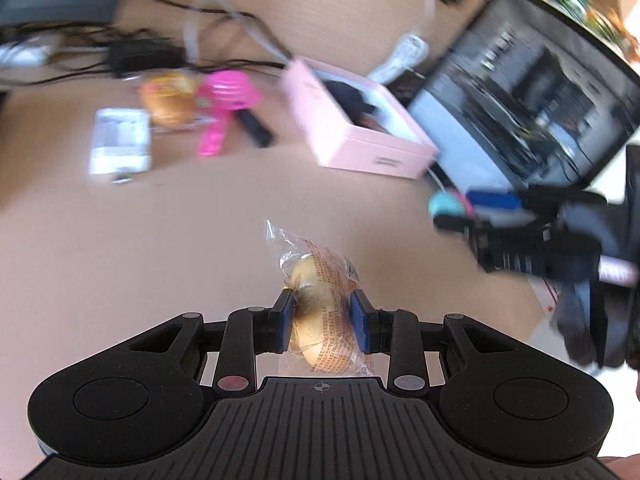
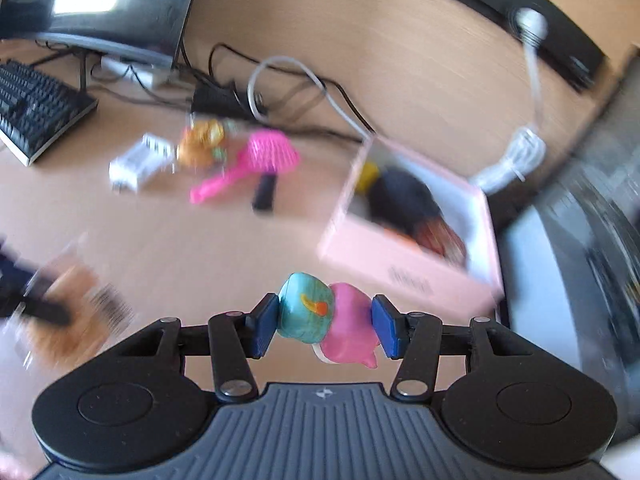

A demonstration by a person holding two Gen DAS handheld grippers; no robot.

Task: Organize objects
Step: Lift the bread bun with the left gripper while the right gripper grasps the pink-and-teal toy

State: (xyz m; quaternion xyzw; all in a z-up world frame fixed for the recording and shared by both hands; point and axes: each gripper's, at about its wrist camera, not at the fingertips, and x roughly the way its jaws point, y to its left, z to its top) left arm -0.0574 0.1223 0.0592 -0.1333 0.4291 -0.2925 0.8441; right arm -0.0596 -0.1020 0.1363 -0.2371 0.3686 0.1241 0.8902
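While clamped between the blue pads of the left gripper [image 1: 324,322], wrapped bun [image 1: 320,300] held off the desk [image 1: 160,248], film tail poking up and forward past the fingertips; right gripper [image 2: 325,322] likewise clenched, squeezing a teal-and-pink toy [image 2: 326,318] sideways between its pads; pink box [image 2: 408,256] lying ahead and to the right of both tools, lid off, dark items already inside; farther ahead and left, still loose on the desk, a pink brush [image 2: 256,164], a second wrapped snack [image 2: 200,146], a white packet [image 2: 138,162] and a small black stick [image 2: 264,192]. Judged risks: slippery wrapper sliding out of the left pads if the squeeze eases mid-carry, or soft bread crushed if tightened; toy gripped across two rounded halves, liable to pivot or pop free on a quick swing; both tools heading for one box, so a likely clash over the opening, or a knock against the near wall shoving the light box along the desk; heavy blur suggesting fast motion, raising each of these.
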